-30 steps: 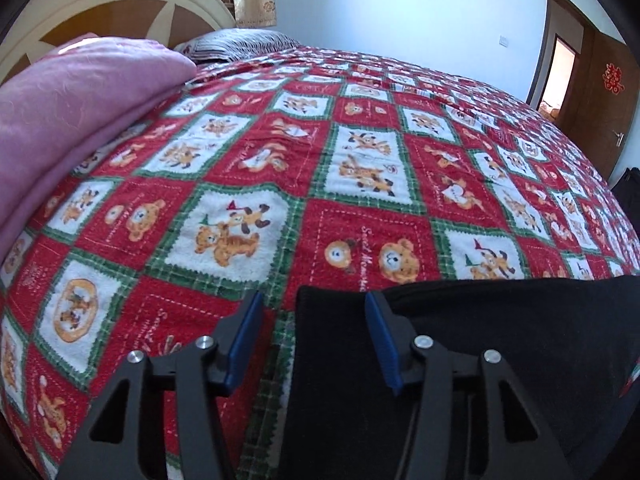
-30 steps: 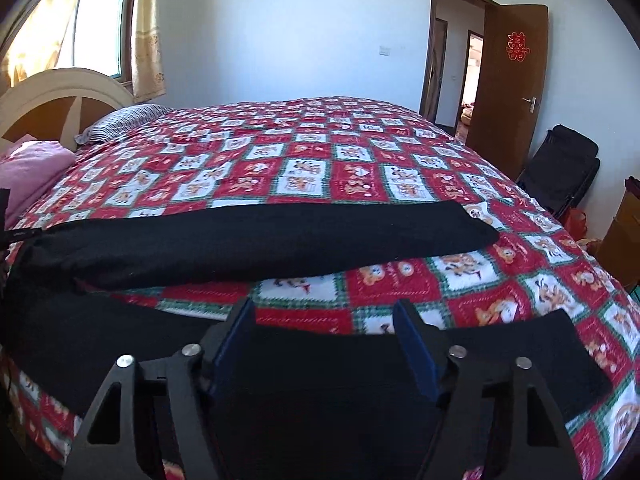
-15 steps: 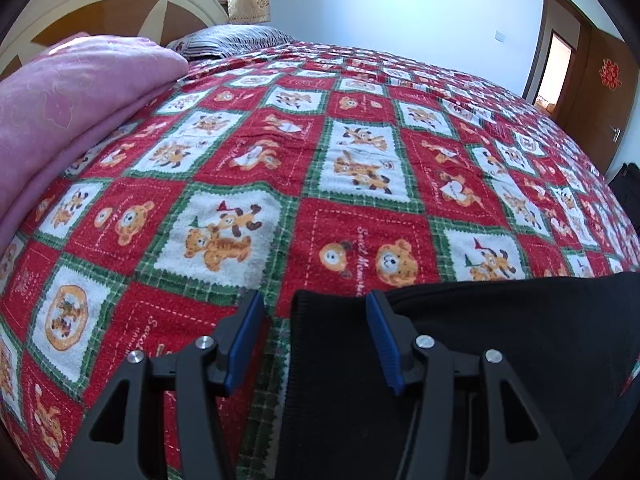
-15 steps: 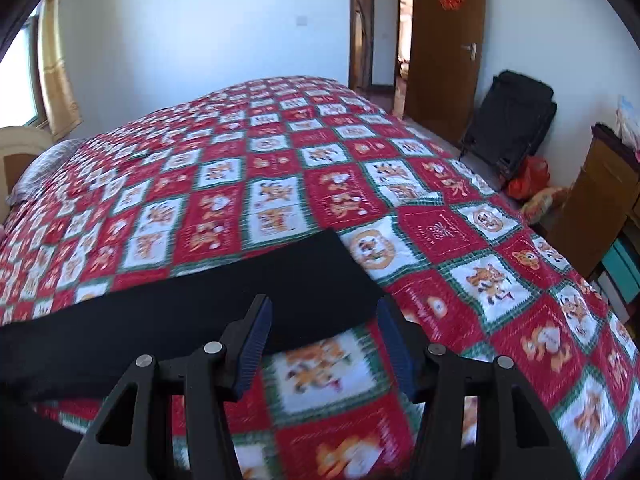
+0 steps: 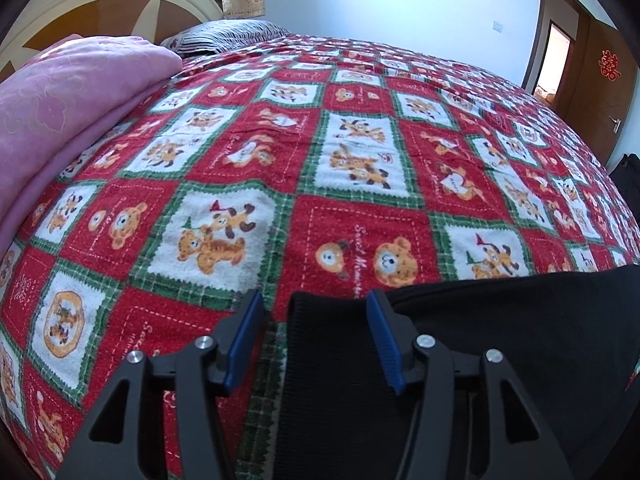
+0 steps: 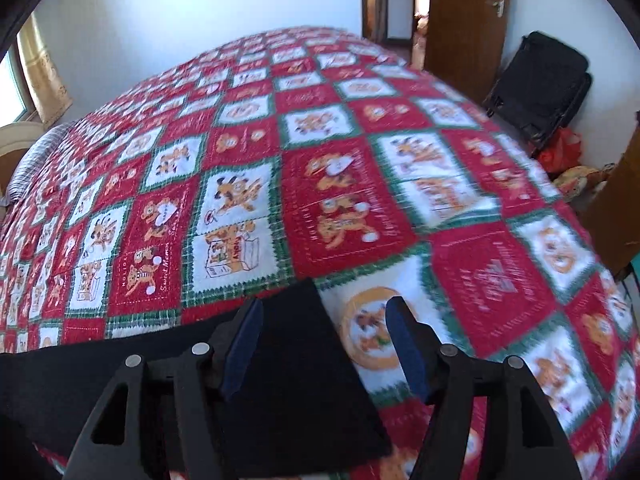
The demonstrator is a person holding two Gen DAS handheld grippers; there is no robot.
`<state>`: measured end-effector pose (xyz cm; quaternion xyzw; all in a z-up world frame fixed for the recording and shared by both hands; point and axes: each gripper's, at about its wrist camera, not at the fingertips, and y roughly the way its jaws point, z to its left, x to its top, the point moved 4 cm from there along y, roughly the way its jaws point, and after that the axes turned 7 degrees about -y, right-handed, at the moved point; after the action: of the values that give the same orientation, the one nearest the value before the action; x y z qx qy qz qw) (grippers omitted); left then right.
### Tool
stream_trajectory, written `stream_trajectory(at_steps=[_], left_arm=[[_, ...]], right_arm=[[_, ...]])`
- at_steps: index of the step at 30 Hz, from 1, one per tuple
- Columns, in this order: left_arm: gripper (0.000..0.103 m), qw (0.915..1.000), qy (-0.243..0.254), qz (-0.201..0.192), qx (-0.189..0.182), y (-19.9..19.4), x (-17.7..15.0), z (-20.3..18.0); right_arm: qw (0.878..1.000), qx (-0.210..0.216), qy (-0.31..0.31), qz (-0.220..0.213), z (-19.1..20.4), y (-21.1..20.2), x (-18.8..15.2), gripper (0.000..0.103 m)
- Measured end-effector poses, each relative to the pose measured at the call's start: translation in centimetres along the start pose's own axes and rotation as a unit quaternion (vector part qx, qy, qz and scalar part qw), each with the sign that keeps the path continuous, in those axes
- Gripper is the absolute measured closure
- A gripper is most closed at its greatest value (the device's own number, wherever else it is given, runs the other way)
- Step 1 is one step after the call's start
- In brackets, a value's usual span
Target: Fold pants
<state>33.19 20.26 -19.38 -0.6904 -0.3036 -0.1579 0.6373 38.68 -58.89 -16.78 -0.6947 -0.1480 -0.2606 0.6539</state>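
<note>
pants point(image 5: 500, 352) flat on quilt point(image 5: 340, 160), left gripper point(image 5: 316, 336) spread over waistband corner, right gripper point(image 6: 320, 340) opening over far-right hem, neither pinching, likely lining up the fold.

Black pants point(image 5: 500, 340) lie across the bottom of both frames on a bedspread point(image 5: 320, 160) of red and white squares with green plaid borders and orange bears. Pink blanket point(image 5: 60, 100) at upper left. Black grippers carry blue pads point(image 5: 244, 338). Brown door point(image 6: 468, 20), upper right.
</note>
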Motion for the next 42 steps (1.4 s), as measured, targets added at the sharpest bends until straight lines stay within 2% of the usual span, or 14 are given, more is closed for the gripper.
stream_trajectory(at_steps=[4,6,7,8,9,10,11,12,14,18,27,34,42], left_arm=[[0.048,0.9997,-0.015,-0.002,-0.019,-0.1,0.0,0.5],[0.064,0.9992,-0.013,-0.003,-0.038,-0.3,-0.1,0.4],[0.065,0.999,-0.013,-0.003,-0.044,-0.3,-0.1,0.3],[0.068,0.9991,-0.012,-0.006,-0.041,-0.3,-0.1,0.2],[0.075,0.9991,-0.009,-0.007,-0.04,-0.3,0.0,0.0],[0.079,0.999,-0.006,-0.007,-0.044,-0.3,0.0,-0.2],[0.086,0.9988,-0.004,-0.005,-0.049,-0.3,0.1,-0.4],[0.087,0.9988,-0.001,-0.005,-0.049,-0.3,0.2,-0.6],[0.089,0.9989,0.008,-0.006,-0.046,-0.3,0.3,-0.8],[0.091,0.9983,0.013,-0.014,-0.055,-1.2,0.5,-0.7],[0.091,0.9945,0.01,-0.059,-0.086,-4.4,0.8,-0.1],[0.091,0.9889,-0.003,-0.092,-0.116,-7.1,0.4,0.3],[0.091,0.9791,-0.01,-0.127,-0.159,-11.0,-2.0,1.3]], right_arm=[[1.0,0.015,0.004,0.02,0.3,2.1,0.2,0.038],[1.0,0.016,0.007,0.02,0.3,2.4,0.1,0.038],[1.0,0.021,0.008,0.016,0.3,2.3,0.0,0.038],[0.999,0.029,0.008,0.015,0.4,2.2,0.0,0.042],[0.999,0.036,0.006,0.017,0.5,2.2,-0.1,0.058],[0.999,0.034,0.001,0.02,0.6,2.1,-0.1,0.064],[0.999,0.034,-0.001,0.022,0.6,2.1,-0.1,0.08],[0.999,0.035,-0.003,0.025,0.7,2.1,-0.1,0.091],[0.999,0.032,-0.015,0.021,1.1,1.7,0.0,0.097],[0.999,0.019,-0.031,0.003,1.9,0.1,0.1,0.098],[0.997,0.008,-0.033,-0.071,1.4,-6.7,-0.3,0.098],[0.992,0.014,-0.027,-0.122,0.5,-11.6,-3.0,0.098],[0.988,0.022,-0.007,-0.154,-1.0,-15.7,-7.4,0.098]])
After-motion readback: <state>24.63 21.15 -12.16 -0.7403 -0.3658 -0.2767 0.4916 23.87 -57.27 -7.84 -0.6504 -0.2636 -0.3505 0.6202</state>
